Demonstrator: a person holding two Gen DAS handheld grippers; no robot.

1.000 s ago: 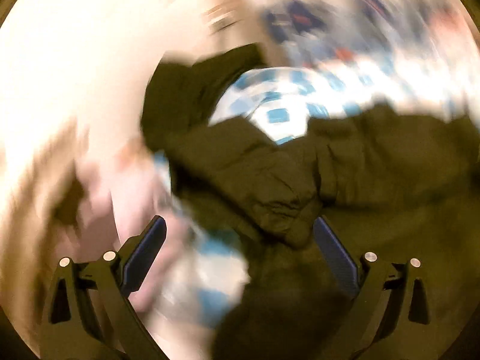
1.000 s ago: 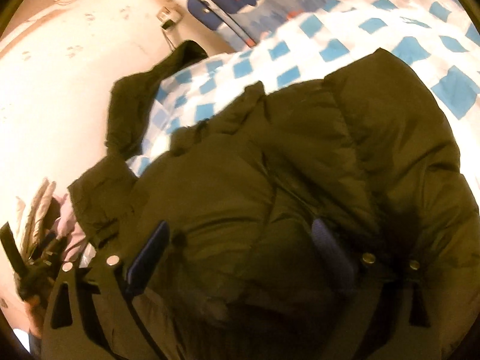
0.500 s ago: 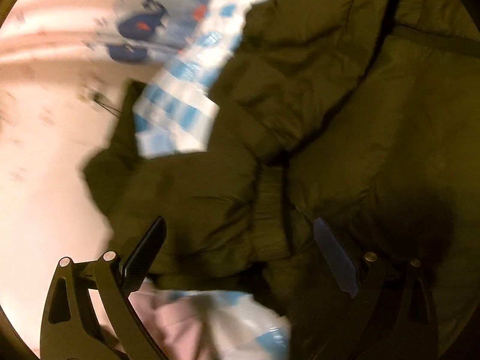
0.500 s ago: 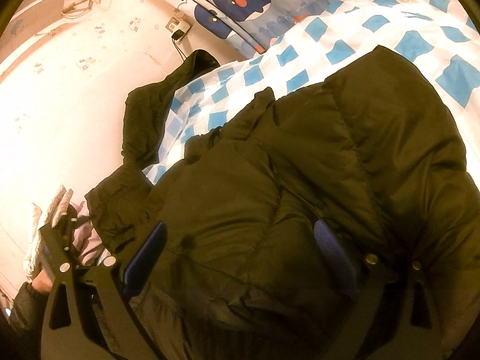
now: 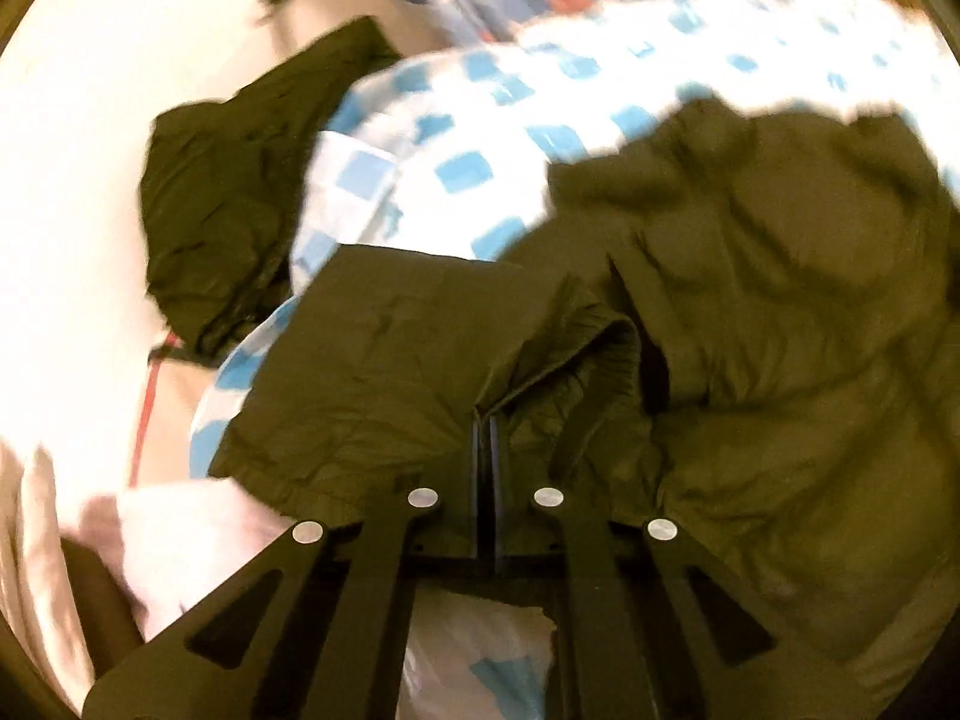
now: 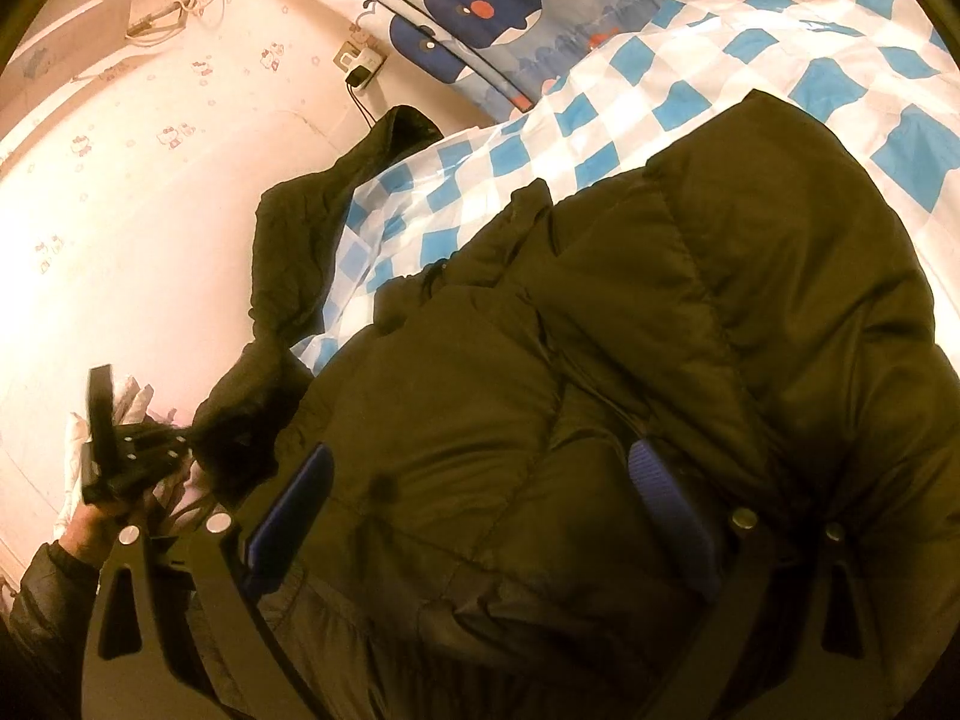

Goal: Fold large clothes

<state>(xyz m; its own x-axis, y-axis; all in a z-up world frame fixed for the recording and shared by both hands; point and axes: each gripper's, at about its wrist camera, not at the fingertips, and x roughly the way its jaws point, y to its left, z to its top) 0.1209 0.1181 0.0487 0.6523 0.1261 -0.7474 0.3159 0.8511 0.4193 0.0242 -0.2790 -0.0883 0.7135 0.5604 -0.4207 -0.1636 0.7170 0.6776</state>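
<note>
**Sleeve cuff pinched by the left gripper**

Nearest the left wrist camera, the left gripper (image 5: 485,420) is seen with its fingers pressed together on a fold of dark olive cloth at the ribbed cuff (image 5: 600,354) of a sleeve; half a second ago the same fingers were spread wide above that cuff. The grip is therefore judged to have just been taken, so the sleeve can now be carried across the body for a fold. In the right wrist view, the right gripper (image 6: 480,492) is held with its blue pads (image 6: 291,510) spread apart over the padded jacket (image 6: 690,330), nothing being pinched. The jacket is spread across the blue-checked bedcover (image 6: 690,84), one part draped over the bed's edge beside the wall (image 6: 120,228). Farther off, a whale-print cloth (image 6: 480,6) is seen.
</note>
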